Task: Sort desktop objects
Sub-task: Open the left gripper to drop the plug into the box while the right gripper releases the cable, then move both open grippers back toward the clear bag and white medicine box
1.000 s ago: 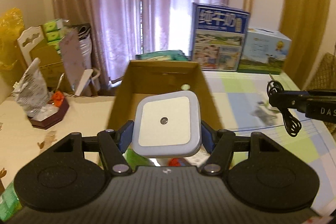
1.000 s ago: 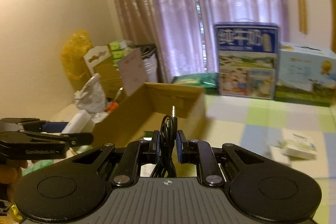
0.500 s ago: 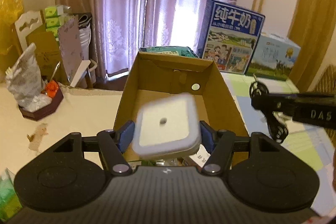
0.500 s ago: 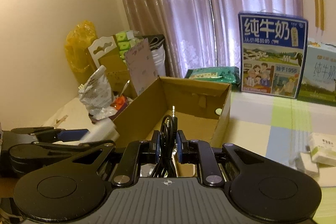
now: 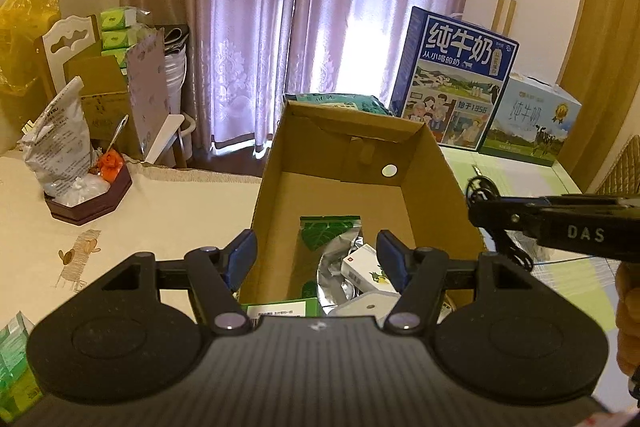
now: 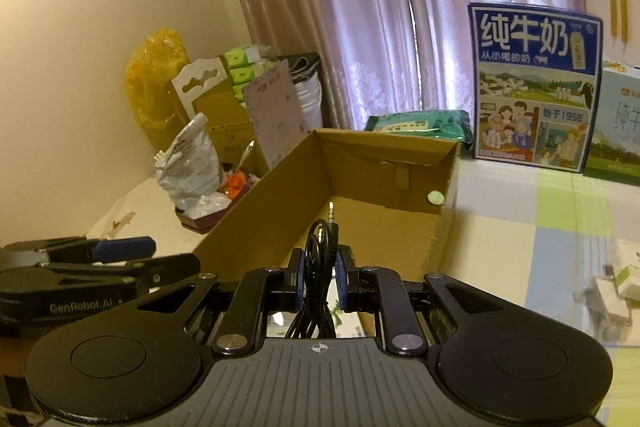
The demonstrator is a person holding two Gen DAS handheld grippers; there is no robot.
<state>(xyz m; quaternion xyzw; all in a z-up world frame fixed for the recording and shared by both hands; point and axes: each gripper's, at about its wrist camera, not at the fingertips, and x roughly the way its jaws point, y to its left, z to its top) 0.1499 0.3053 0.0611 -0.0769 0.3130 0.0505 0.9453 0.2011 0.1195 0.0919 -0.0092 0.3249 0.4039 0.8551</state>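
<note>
An open cardboard box (image 5: 430, 163) (image 6: 304, 187) stands on the table ahead of both grippers. My left gripper (image 5: 316, 253) hangs open over its near end with nothing between the fingers. Below it in the box lies the white square device (image 5: 366, 306), beside a green leaf packet (image 5: 328, 231), a silver pouch (image 5: 334, 277) and a small white carton (image 5: 362, 267). My right gripper (image 6: 319, 277) is shut on a coiled black audio cable (image 6: 320, 255), its jack plug pointing up, just off the box's right side. That gripper also shows in the left wrist view (image 5: 476, 213).
A dark hexagonal tray (image 5: 90, 201) with bags sits left of the box. Blue milk cartons (image 5: 454, 79) and a green packet (image 5: 340, 101) stand behind it by the curtain. Small white boxes (image 6: 622, 283) lie on the checked cloth to the right. A green pack (image 5: 12, 355) sits near left.
My left gripper opened and the white square device dropped from it into the box. Both grippers moved closer over the box; the right one kept its hold on the cable.
</note>
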